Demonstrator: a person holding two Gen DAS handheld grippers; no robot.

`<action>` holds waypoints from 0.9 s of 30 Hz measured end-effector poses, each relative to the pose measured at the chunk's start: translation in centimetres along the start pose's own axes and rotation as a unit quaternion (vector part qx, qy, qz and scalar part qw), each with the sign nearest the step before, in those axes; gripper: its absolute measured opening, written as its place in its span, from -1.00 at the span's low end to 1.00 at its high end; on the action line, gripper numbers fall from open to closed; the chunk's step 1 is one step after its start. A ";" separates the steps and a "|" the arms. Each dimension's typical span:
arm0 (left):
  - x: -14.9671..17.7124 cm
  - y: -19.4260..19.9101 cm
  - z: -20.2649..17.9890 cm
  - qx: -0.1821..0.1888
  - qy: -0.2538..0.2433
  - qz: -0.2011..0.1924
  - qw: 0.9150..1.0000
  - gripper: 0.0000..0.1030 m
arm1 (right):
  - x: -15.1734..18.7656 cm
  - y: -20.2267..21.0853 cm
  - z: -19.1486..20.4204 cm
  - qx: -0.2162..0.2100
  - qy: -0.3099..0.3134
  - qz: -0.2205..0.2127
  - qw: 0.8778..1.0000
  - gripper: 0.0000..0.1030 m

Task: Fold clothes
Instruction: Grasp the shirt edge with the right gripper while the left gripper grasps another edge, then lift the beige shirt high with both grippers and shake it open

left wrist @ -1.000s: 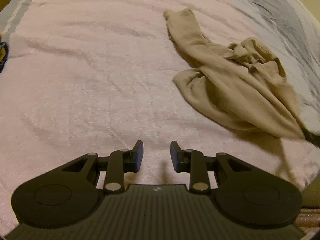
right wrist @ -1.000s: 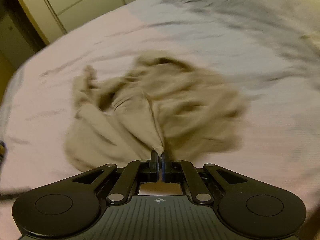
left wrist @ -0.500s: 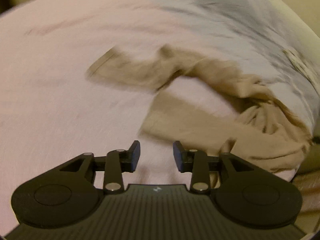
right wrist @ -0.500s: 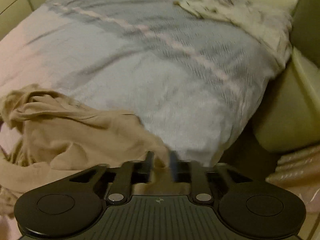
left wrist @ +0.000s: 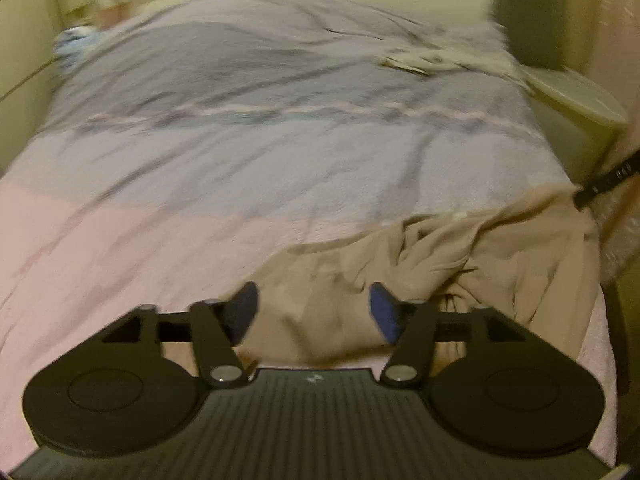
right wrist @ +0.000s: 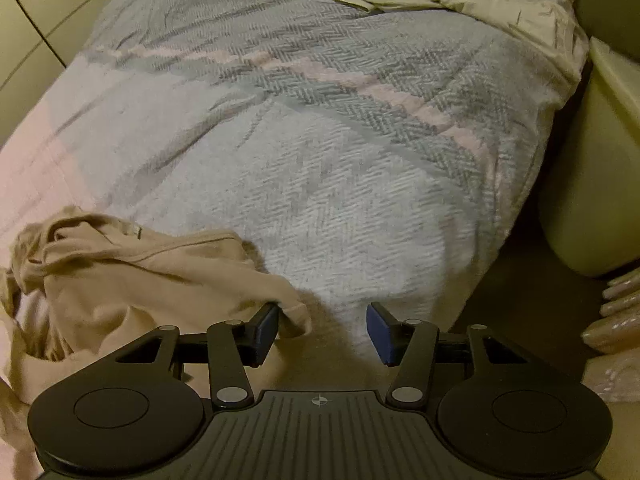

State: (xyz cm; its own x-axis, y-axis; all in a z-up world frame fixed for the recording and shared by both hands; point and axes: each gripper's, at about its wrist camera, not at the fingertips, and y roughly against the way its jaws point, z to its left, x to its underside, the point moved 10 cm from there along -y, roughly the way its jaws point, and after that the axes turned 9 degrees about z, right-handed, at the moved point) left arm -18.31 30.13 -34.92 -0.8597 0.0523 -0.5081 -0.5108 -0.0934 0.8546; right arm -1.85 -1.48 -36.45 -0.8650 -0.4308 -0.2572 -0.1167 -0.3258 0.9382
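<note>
Left hand-held gripper hangs with jaws just spread wide, nothing pinched, the tan garment crumpled below at lower right of its view. Right hand-held gripper has just let go too, a cloth corner loose by its left pad. On the bed, folding looks barely started.
</note>
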 end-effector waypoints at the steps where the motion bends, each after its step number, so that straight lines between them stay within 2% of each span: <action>1: -0.1 -1.1 -0.1 0.003 -0.010 0.006 1.000 0.20 | 0.0 -0.3 0.1 -0.007 -0.003 -0.001 1.000 0.04; 2: -0.1 -2.2 -0.1 0.007 -0.017 0.012 1.000 0.01 | 0.0 -0.6 0.1 -0.012 -0.006 -0.001 1.000 0.04; 3: 0.1 -3.1 -0.1 0.012 -0.017 0.018 1.000 -0.63 | 0.1 -1.0 0.2 -0.015 -0.008 0.002 1.000 0.04; 4: 0.5 -3.7 0.1 0.018 -0.011 0.027 0.999 -0.97 | 0.3 -1.4 0.3 -0.018 -0.006 0.004 1.000 0.04; 5: 0.8 -4.3 0.2 0.024 -0.005 0.035 0.999 -0.96 | 0.4 -1.7 0.5 -0.021 -0.003 0.006 1.000 0.03; 6: 1.0 -4.4 0.4 0.028 0.006 0.032 0.999 -0.96 | 0.5 -1.8 0.7 -0.027 0.001 0.004 1.000 -0.21; 7: 1.1 -3.8 0.6 0.028 0.019 0.021 0.999 -0.96 | 0.4 -1.6 1.0 -0.035 0.006 -0.002 0.999 -0.94; 10: 0.8 -0.7 2.1 0.004 0.062 -0.014 0.998 -0.96 | -0.4 -0.4 2.3 -0.032 0.037 -0.027 0.998 -0.98; 12: 0.3 2.4 4.2 -0.026 0.105 -0.046 0.993 -0.96 | -1.9 1.3 3.3 -0.031 0.059 -0.063 0.996 -0.98; 14: -0.1 6.1 6.7 -0.062 0.154 -0.076 0.983 -0.96 | -3.8 3.6 5.1 -0.031 0.084 -0.104 0.990 -0.98; 16: -0.6 10.5 9.1 -0.103 0.198 -0.108 0.969 -0.96 | -6.2 6.7 8.0 -0.039 0.124 -0.153 0.980 -0.98; 17: -0.9 13.2 10.1 -0.127 0.213 -0.124 0.961 -0.95 | -7.4 8.6 9.8 -0.044 0.150 -0.180 0.971 -0.98; 19: -1.3 18.5 12.3 -0.174 0.244 -0.157 0.941 -0.95 | -9.7 12.8 13.9 -0.055 0.210 -0.237 0.947 -0.98; 23: -1.9 30.5 14.2 -0.280 0.268 -0.215 0.896 -0.95 | -13.1 21.2 21.9 -0.083 0.304 -0.337 0.887 -0.98; 27: -2.0 41.6 13.3 -0.375 0.255 -0.253 0.855 -0.94 | -14.9 29.8 28.5 -0.113 0.351 -0.432 0.823 -0.98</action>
State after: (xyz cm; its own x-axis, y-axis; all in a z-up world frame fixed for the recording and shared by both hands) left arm -37.88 39.38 3.05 -0.3187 -0.1484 -0.9362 -0.5062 -0.8084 0.3005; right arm -6.38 19.22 1.98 -0.0024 -0.3115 -0.9502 -0.3782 -0.8794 0.2892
